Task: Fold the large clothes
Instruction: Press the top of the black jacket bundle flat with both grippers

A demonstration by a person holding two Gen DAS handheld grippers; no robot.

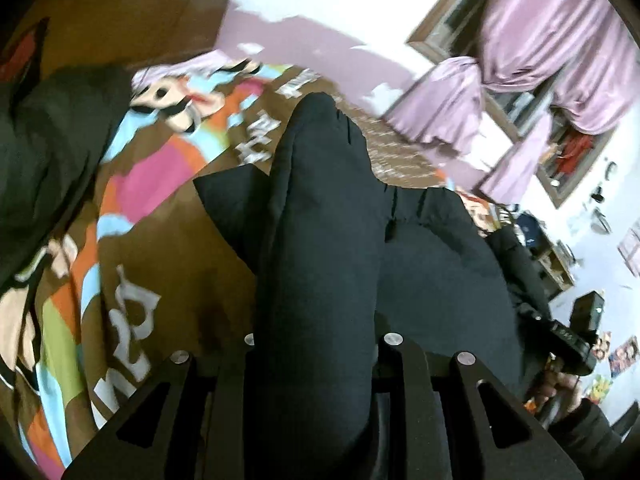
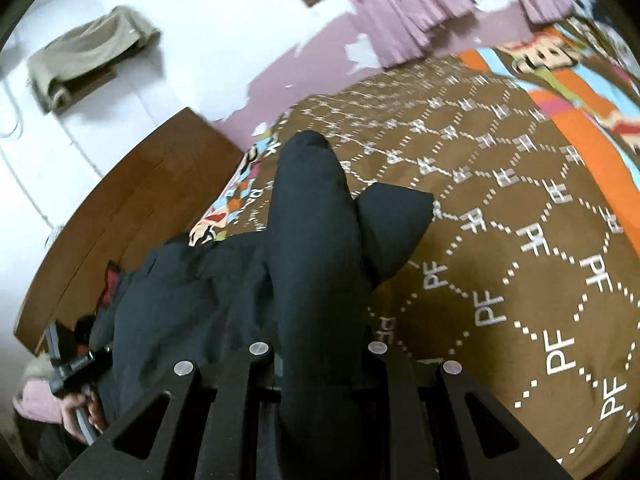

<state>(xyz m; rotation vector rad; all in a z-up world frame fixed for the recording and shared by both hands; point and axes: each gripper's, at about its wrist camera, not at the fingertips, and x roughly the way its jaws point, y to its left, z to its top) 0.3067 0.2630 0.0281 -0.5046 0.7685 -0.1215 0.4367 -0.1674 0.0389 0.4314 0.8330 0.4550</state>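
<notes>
A large dark navy padded garment (image 1: pixel 320 220) hangs lifted over the bed. My left gripper (image 1: pixel 316 360) is shut on a thick fold of it; the cloth covers the fingertips. My right gripper (image 2: pixel 320 364) is shut on another fold of the same garment (image 2: pixel 316 240), which also hides its fingertips. The rest of the garment droops between the two grippers. The right gripper's body shows at the lower right of the left wrist view (image 1: pixel 572 344), and the left one at the lower left of the right wrist view (image 2: pixel 76 364).
The bed carries a brown patterned cover (image 2: pixel 520 220) and a colourful cartoon sheet (image 1: pixel 140 184). Another dark garment (image 1: pixel 52 152) lies at the left. A wooden headboard (image 2: pixel 120 208), pink curtains (image 1: pixel 540 60) and a shelf (image 1: pixel 556 264) surround the bed.
</notes>
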